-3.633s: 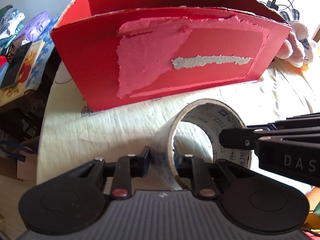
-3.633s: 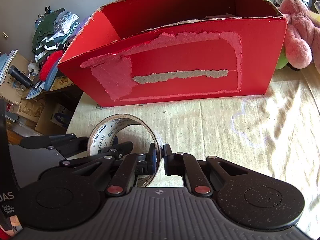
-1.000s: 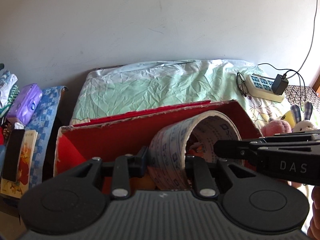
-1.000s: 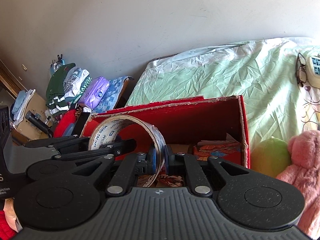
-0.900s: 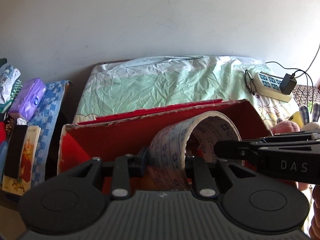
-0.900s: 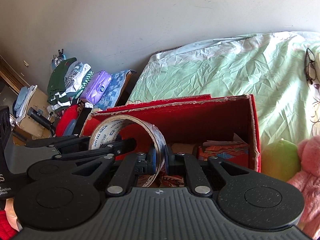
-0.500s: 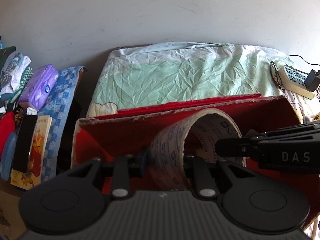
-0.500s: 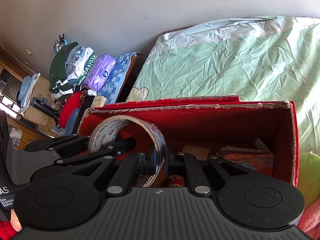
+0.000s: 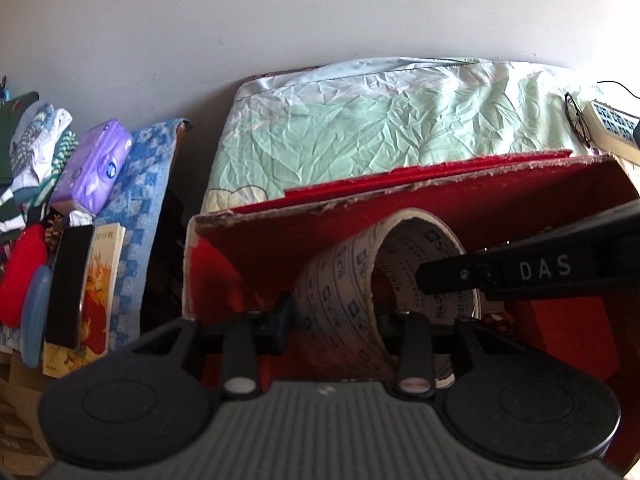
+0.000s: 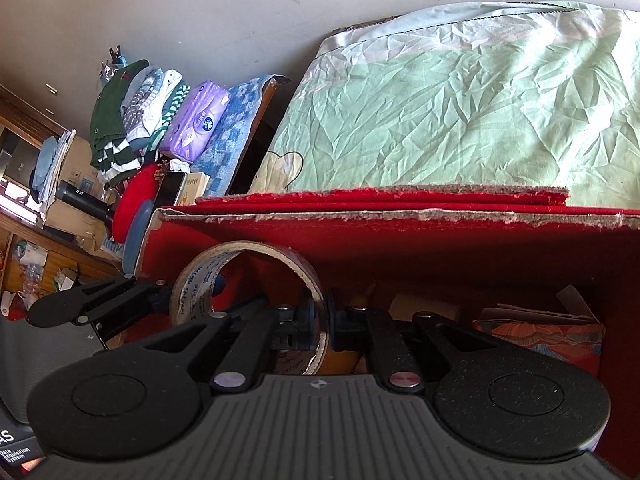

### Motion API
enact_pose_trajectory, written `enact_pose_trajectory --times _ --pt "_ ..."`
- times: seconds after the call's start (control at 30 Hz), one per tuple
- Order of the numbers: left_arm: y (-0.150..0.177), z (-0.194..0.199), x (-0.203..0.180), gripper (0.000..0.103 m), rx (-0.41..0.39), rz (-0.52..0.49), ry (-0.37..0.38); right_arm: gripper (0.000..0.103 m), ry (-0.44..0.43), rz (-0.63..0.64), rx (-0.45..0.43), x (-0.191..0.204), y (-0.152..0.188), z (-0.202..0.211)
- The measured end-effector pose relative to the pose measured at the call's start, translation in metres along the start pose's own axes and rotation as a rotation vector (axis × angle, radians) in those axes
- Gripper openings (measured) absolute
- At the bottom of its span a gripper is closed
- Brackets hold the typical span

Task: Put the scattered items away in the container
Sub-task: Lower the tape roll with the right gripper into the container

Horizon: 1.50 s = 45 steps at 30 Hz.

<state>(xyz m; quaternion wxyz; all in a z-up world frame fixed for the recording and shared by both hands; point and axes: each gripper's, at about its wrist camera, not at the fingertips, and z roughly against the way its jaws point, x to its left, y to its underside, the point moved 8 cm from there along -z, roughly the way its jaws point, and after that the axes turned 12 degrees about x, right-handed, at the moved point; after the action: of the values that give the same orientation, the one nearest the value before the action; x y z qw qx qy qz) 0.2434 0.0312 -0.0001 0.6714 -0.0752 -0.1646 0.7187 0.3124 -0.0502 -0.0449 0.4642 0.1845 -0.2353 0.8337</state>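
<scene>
A roll of printed packing tape (image 9: 352,280) stands on edge between both grippers, inside the open top of the red cardboard box (image 9: 440,200). My left gripper (image 9: 334,316) is shut on the roll's left wall. My right gripper (image 10: 322,320) is shut on the roll's right wall; the roll also shows in the right wrist view (image 10: 248,264). The box's back wall (image 10: 400,240) rises behind the roll. The box floor under the roll is mostly hidden by the grippers.
Inside the box lie a patterned orange packet (image 10: 540,332) and some card pieces. A bed with a green sheet (image 9: 380,128) lies behind the box. Folded clothes, a purple tissue pack (image 9: 94,168), a book and a phone (image 9: 68,284) sit to the left.
Both grippers have carried the tape roll up from the cloth, over the box's front wall, and down into the box. In the last second they sink lower and shift toward the box's left end.
</scene>
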Motion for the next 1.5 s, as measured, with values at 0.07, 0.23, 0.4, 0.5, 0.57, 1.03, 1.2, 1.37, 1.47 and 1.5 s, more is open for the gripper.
enact_pose_trajectory --times 0.07,0.23,0.4,0.5,0.57,1.03,1.2,1.37,1.47,1.5 --pt "0.0 -0.003 -0.001 0.039 0.004 -0.011 0.003 0.007 -0.005 -0.002 0.009 -0.002 0.001 -0.001" --pt "-0.001 0.003 0.0 0.042 -0.003 -0.014 -0.016 0.005 -0.005 -0.001 0.016 0.0 0.002 -0.005" --pt "-0.003 0.011 -0.001 0.051 -0.023 -0.046 -0.066 0.005 0.024 0.016 0.04 0.002 -0.001 -0.016" --pt "-0.002 0.018 -0.001 0.052 -0.033 -0.049 -0.058 0.005 0.047 0.029 0.054 0.003 -0.002 -0.018" --pt "0.001 0.023 0.0 0.052 -0.034 -0.044 -0.039 0.005 0.061 0.04 0.063 0.005 -0.003 -0.02" --pt "0.019 0.008 -0.005 0.04 0.016 -0.007 0.018 0.009 0.117 0.046 0.12 0.005 -0.005 -0.042" --pt "0.019 0.002 -0.007 0.038 0.033 -0.015 -0.004 0.025 0.075 0.039 0.106 0.001 -0.007 -0.039" --pt "0.02 -0.011 -0.006 0.038 0.076 -0.008 -0.003 0.032 -0.009 -0.009 0.088 -0.006 -0.007 -0.036" --pt "0.019 -0.012 -0.005 0.038 0.084 0.001 -0.004 0.031 -0.071 -0.08 0.082 -0.014 -0.009 -0.035" --pt "0.019 -0.013 -0.005 0.038 0.092 0.0 -0.009 0.03 -0.085 -0.094 0.078 -0.015 -0.01 -0.034"
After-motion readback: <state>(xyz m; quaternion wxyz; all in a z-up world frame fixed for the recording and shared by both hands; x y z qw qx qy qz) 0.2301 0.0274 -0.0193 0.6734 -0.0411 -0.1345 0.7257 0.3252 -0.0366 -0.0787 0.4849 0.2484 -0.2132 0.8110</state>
